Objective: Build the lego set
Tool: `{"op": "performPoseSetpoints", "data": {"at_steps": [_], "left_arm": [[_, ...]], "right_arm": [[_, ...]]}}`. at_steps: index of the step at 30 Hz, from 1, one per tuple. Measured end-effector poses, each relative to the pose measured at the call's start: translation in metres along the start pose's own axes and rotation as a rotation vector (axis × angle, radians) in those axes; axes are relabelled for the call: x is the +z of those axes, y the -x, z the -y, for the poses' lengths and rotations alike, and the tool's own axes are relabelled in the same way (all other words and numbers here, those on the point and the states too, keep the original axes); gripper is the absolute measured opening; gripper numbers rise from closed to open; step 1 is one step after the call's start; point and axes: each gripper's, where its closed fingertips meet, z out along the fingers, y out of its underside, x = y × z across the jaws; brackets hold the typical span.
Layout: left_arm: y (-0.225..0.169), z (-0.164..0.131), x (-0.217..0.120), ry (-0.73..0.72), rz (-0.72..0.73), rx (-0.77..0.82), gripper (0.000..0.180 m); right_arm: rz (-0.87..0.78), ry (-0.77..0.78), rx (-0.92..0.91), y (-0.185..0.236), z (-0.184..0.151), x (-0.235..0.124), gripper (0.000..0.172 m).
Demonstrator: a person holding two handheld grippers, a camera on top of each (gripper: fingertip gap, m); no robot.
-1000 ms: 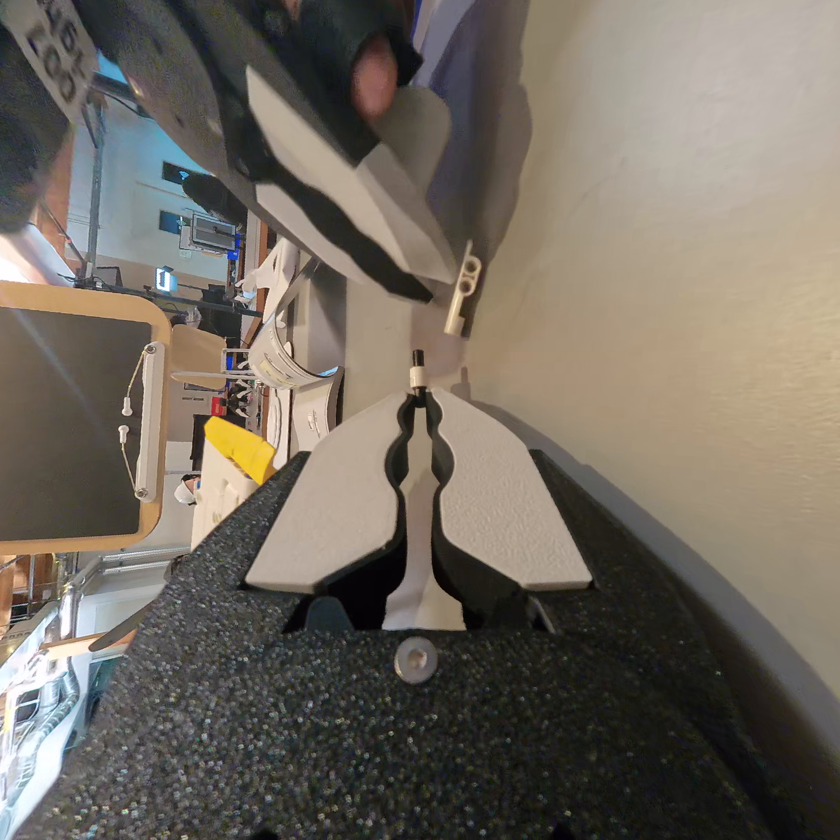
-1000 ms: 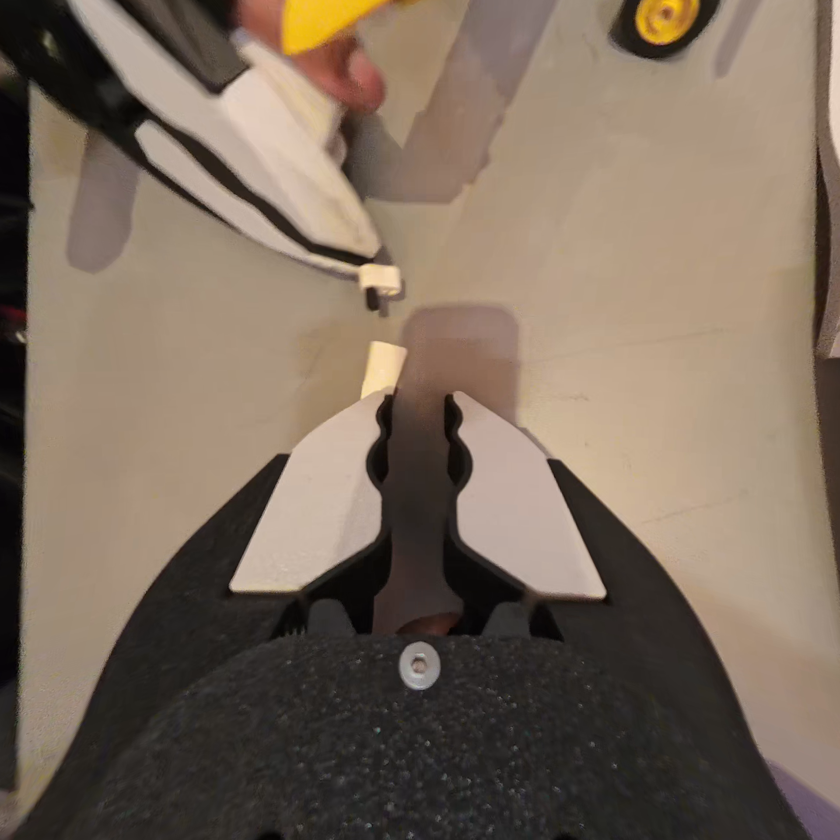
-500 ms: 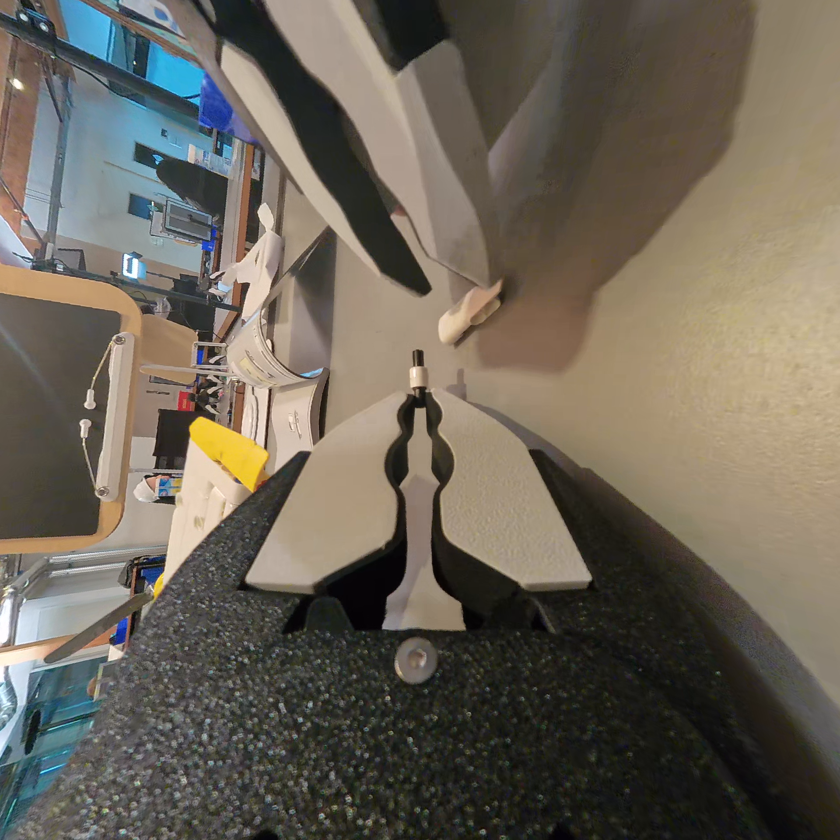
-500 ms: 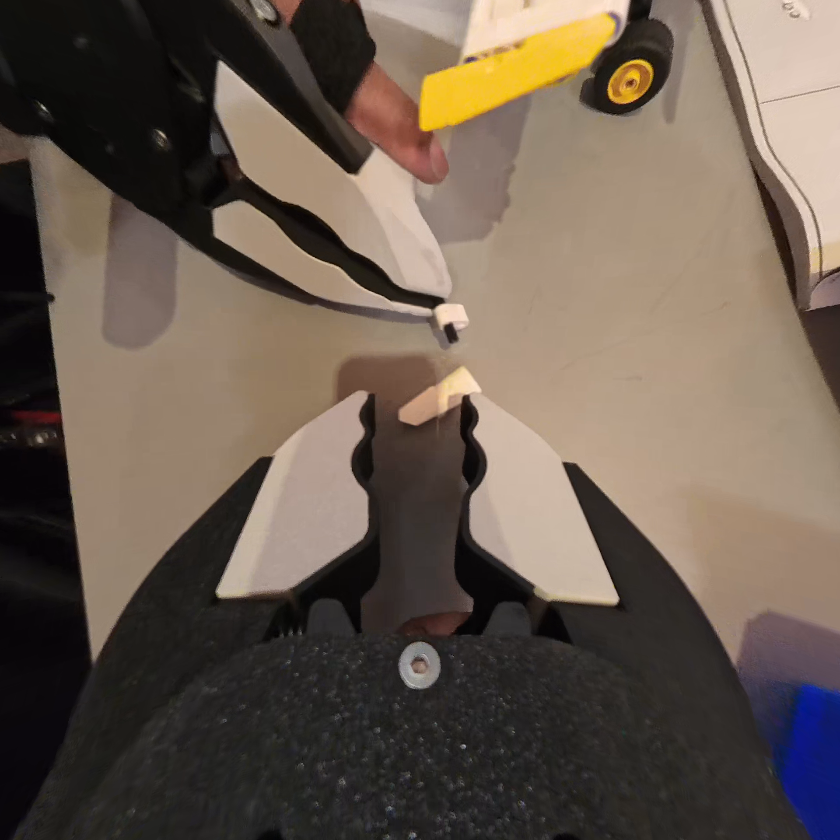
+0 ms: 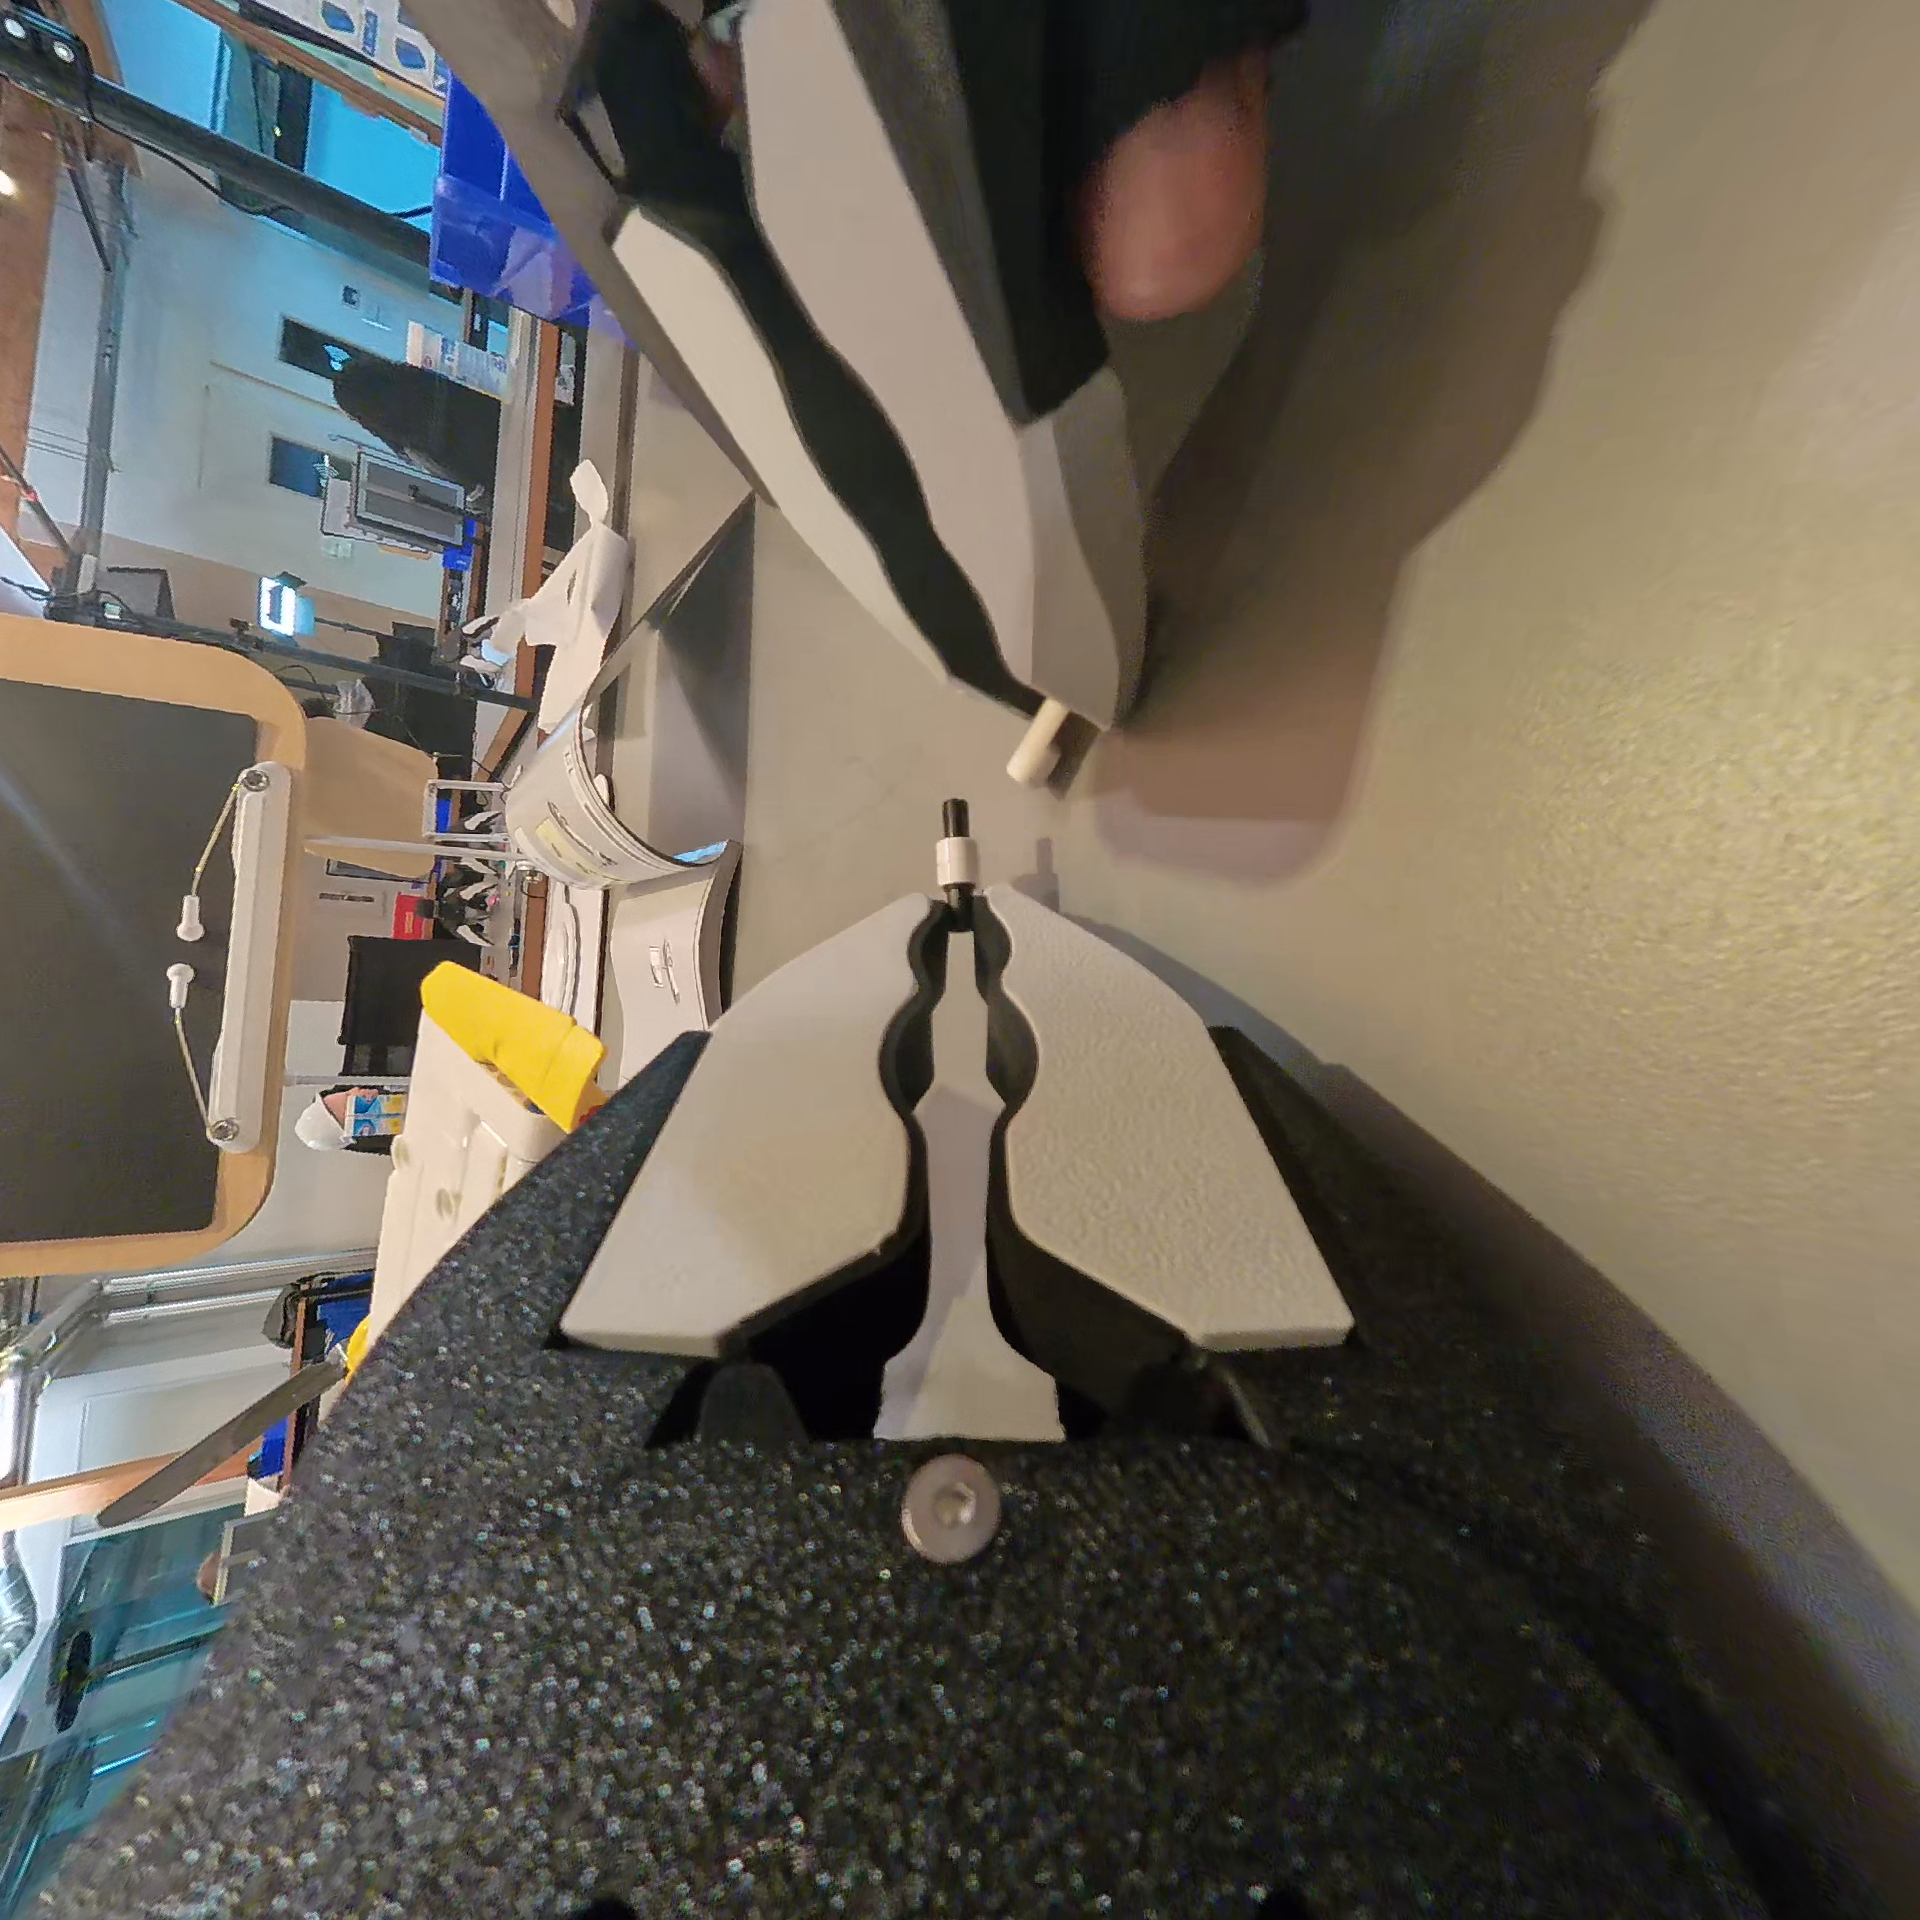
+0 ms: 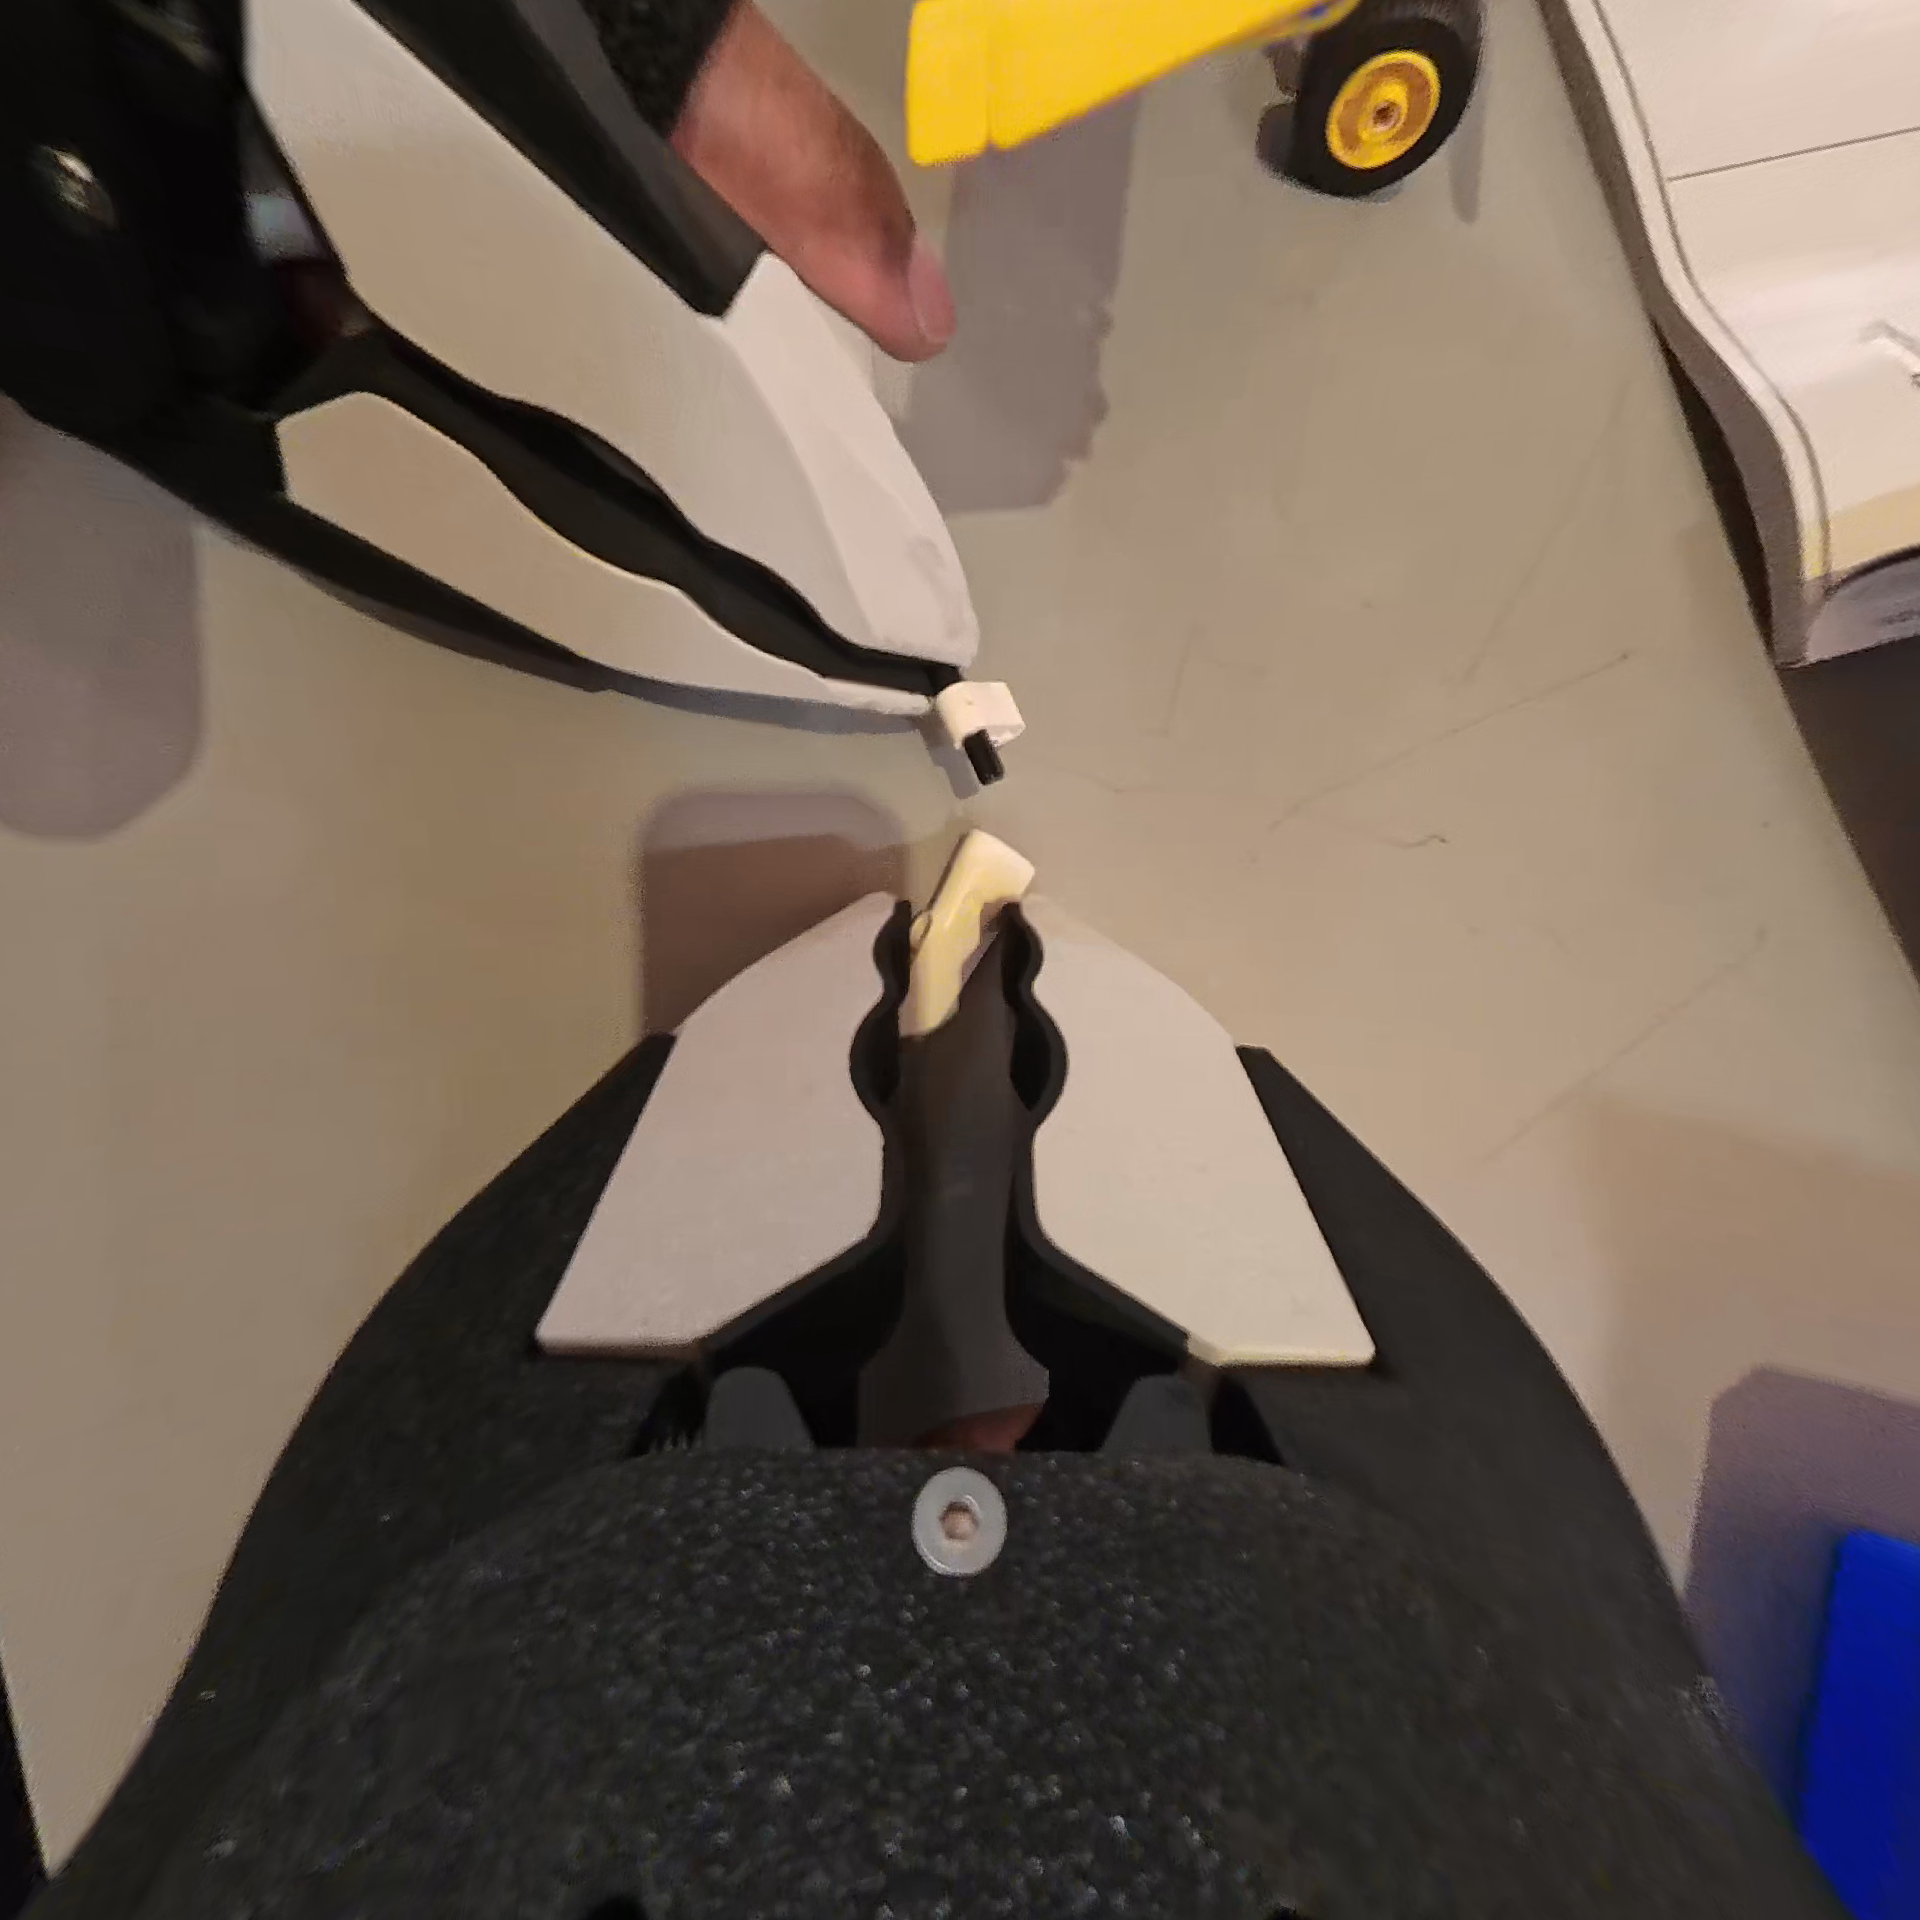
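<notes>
The left gripper (image 5: 961,906) is pinched nearly closed on a thin black pin with a white collar (image 5: 953,854), its gripped end buried between the pads. Just beside that pin, the right gripper (image 6: 961,920) clamps a cream plastic piece (image 6: 961,914) slantwise, lower end hidden. Beyond the pin, a yellow-hubbed wheel (image 6: 1371,104) and yellow block (image 6: 1060,78) are cut off by the frame edge.

Lab/workshop: benches (image 5: 665,582), blue bins (image 5: 499,239), frames (image 5: 104,260).
</notes>
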Motion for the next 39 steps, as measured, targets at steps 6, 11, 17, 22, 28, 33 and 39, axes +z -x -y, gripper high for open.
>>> {"op": "performPoseSetpoints", "data": {"at_steps": [6,11,17,22,28,33,39], "left_arm": [[-0.007,0.005,-0.002,-0.032,-0.077,-0.014,0.005],[-0.012,0.017,-0.008,-0.097,-0.158,-0.053,0.005],[-0.02,0.022,-0.008,-0.107,-0.214,-0.061,0.004],[-0.019,0.023,-0.007,-0.096,-0.255,-0.146,0.005],[-0.024,0.017,-0.005,-0.042,-0.291,-0.165,0.004],[-0.026,0.017,-0.006,-0.02,-0.339,-0.199,0.004],[-0.028,0.019,-0.005,0.019,-0.401,-0.266,0.004]], "right_arm": [[0.197,-0.086,0.0,0.009,0.002,-0.009,0.011],[0.281,-0.166,-0.059,0.01,0.003,-0.019,0.008],[0.306,-0.187,-0.11,0.01,-0.003,-0.022,0.008],[0.229,-0.135,-0.196,0.008,-0.009,-0.016,0.007],[0.165,-0.111,-0.262,0.01,-0.006,-0.013,0.007],[0.124,-0.106,-0.298,0.008,-0.005,-0.012,0.007],[0.059,-0.103,-0.353,0.007,-0.003,-0.01,0.007]]}}
